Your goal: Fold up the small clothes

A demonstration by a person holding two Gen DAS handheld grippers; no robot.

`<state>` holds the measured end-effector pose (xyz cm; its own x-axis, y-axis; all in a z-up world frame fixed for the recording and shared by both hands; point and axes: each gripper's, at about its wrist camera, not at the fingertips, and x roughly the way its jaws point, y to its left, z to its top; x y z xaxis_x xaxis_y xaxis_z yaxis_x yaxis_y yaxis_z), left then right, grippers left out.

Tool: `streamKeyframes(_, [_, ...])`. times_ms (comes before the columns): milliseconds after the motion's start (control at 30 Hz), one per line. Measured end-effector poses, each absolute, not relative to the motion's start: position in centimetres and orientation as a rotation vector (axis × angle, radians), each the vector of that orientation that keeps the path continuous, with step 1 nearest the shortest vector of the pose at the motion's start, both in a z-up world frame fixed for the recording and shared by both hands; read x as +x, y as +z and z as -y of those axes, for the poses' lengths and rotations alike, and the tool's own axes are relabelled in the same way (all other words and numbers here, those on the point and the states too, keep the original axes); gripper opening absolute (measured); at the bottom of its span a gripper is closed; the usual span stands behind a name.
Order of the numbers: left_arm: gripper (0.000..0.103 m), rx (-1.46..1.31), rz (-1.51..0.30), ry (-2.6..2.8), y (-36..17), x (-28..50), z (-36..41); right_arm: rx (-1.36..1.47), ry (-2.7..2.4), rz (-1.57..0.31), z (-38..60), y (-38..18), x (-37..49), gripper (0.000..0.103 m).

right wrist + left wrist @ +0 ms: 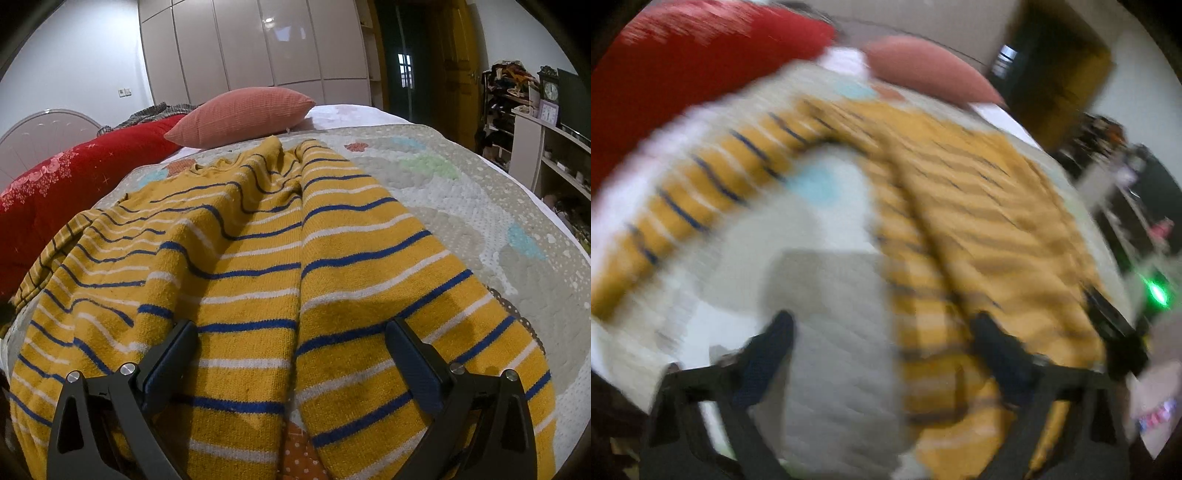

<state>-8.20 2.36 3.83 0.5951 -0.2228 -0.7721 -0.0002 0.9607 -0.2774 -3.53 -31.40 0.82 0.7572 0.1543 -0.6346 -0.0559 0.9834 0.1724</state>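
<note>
Black, hard-edged fingers frame both views, and both tools are spread apart with nothing pinched. Your right gripper [291, 347] hangs over the lower body of the sweater [236, 266], pads either side of a long ridge in the knit but clear of it. Your left gripper [882, 336] shows in a badly blurred view, its fingers apart over the seam where the knit meets the quilt [831, 350]; I cannot tell whether they brush the cloth.

The sweater lies spread on the quilt on the bed, neckline towards the pink pillow [243, 110], a sleeve trailing off on the left-wrist view's left side. It is a thick mustard knit with blue and white stripes, soft and limp, rumpled into ridges down the middle. Expect it to be light but floppy: it will sag and stretch from any single pinch, and the nap should give the pads good purchase. I would take it at firm edges, hem corners, cuff or shoulder seam, one tool on each, so a fold stays square.

Beneath it the quilt is pale, stitched in a pebbly pattern with pastel patches, and may ruck up if you dig low. Beyond sits the ribbed pillow beside a red flowered duvet [74, 173].
</note>
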Motion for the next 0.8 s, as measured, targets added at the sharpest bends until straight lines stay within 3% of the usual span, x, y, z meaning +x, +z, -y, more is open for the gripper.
streamKeyframes(67, [0.075, -0.192, -0.912, -0.106, 3.2, -8.5, -0.7, 0.146, 0.116, -0.702, 31.4, 0.8, -3.5, 0.103])
streamKeyframes(167, [0.056, -0.189, -0.911, -0.106, 2.8, -8.2, 0.6, 0.146, 0.115, -0.7, 31.3, 0.9, -3.6, 0.103])
streamKeyframes(200, [0.041, -0.191, -0.903, -0.093, 2.8, -8.2, 0.9, 0.145, 0.116, -0.7, 31.4, 0.9, -3.5, 0.103])
streamKeyframes(233, [0.013, -0.182, -0.903, -0.078, 2.9, -8.2, 1.0, 0.145, 0.115, -0.7, 31.4, 0.9, -3.5, 0.103])
streamKeyframes(267, [0.008, -0.197, -0.904, -0.082, 3.0, -8.4, 0.9, 0.144, 0.115, -0.7, 31.3, 0.9, -3.5, 0.103])
streamKeyframes(700, [0.007, -0.32, -0.822, 0.185, 6.0, -14.0, -8.1, 0.072, 0.107, -0.838, 30.8, 2.3, -2.4, 0.101])
streamKeyframes(767, [0.017, -0.338, -0.808, 0.162, 6.4, -14.9, -8.3, 0.186, 0.152, -0.806, 32.5, 4.3, -3.6, 0.099])
streamKeyframes(800, [0.036, -0.327, -0.796, 0.156, 6.7, -15.4, -8.0, 0.228, 0.161, -0.776, 33.5, 5.4, -4.3, 0.099])
